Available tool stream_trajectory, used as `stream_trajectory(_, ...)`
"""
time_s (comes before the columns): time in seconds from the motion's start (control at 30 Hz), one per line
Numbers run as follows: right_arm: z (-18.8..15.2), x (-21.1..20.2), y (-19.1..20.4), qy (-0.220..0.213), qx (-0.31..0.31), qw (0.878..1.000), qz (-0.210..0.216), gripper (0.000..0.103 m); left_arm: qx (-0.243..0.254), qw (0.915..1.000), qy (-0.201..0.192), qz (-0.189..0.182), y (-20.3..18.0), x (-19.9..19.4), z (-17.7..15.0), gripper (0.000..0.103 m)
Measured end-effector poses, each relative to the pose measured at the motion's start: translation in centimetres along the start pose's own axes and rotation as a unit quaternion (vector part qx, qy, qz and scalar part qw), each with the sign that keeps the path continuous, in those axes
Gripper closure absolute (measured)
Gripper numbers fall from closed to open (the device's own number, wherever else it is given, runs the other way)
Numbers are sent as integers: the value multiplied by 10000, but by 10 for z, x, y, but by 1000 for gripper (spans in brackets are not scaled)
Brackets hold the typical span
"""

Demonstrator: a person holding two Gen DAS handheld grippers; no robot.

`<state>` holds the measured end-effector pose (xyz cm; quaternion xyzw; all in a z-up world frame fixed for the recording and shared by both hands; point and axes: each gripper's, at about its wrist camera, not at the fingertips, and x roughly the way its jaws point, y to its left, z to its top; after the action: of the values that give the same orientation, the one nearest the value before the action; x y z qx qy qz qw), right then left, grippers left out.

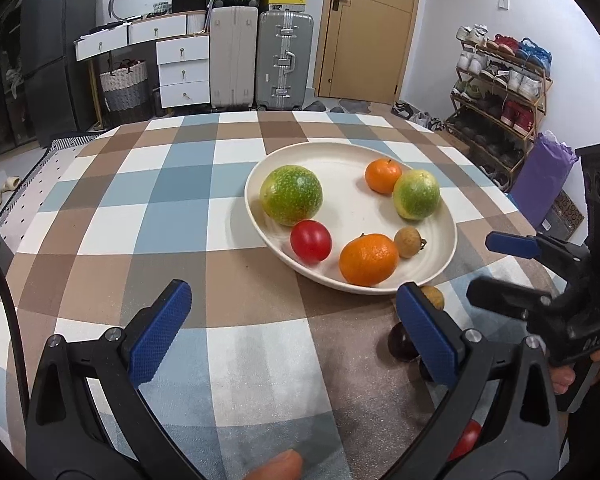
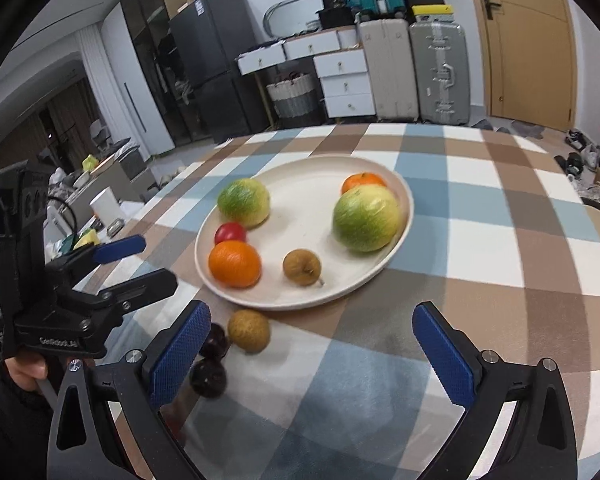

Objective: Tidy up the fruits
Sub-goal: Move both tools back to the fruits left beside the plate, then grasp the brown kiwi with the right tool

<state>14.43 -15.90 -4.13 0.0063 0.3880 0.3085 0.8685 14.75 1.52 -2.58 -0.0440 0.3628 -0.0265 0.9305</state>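
Note:
A cream plate on the checked tablecloth holds two green-yellow fruits, two oranges, a red fruit and a brown longan. Just off its near rim lie another longan and two dark round fruits. A further red fruit shows behind a finger. My left gripper is open over bare cloth. Open too, my right gripper hovers beside the loose fruits, with nothing between its fingers.
The tablecloth runs to a curved far edge. Beyond it stand suitcases, white drawers, a wooden door and a shoe rack. A purple bag sits past the right edge. A hand holds each gripper's handle.

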Motion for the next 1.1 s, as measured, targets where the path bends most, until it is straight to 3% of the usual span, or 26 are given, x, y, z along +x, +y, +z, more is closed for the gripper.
stream_trajectory(0.23,-4,10,6,291,-91,9994,156,2,-203,9998,48,0,8,2,2,1)
stream_trajectory(0.37,-5,16,7,449,-123,9988,155,17,-360,9991,196,-102,14,6,1,1)
stream_trajectory(0.6,-6,27,19,696,-387,9965,248,31,-258,9991,344,38,8,9,1,1)
stream_trajectory(0.73,-5,28,18,690,-378,9964,325,36,-217,9992,325,38,6,6,1,1)
stream_trajectory(0.83,-3,28,15,680,-296,9964,418,47,-213,9992,327,22,6,6,1,1)
stream_trajectory(1.1,-3,27,20,645,-439,9960,446,57,-199,9989,413,-9,4,8,-1,1)
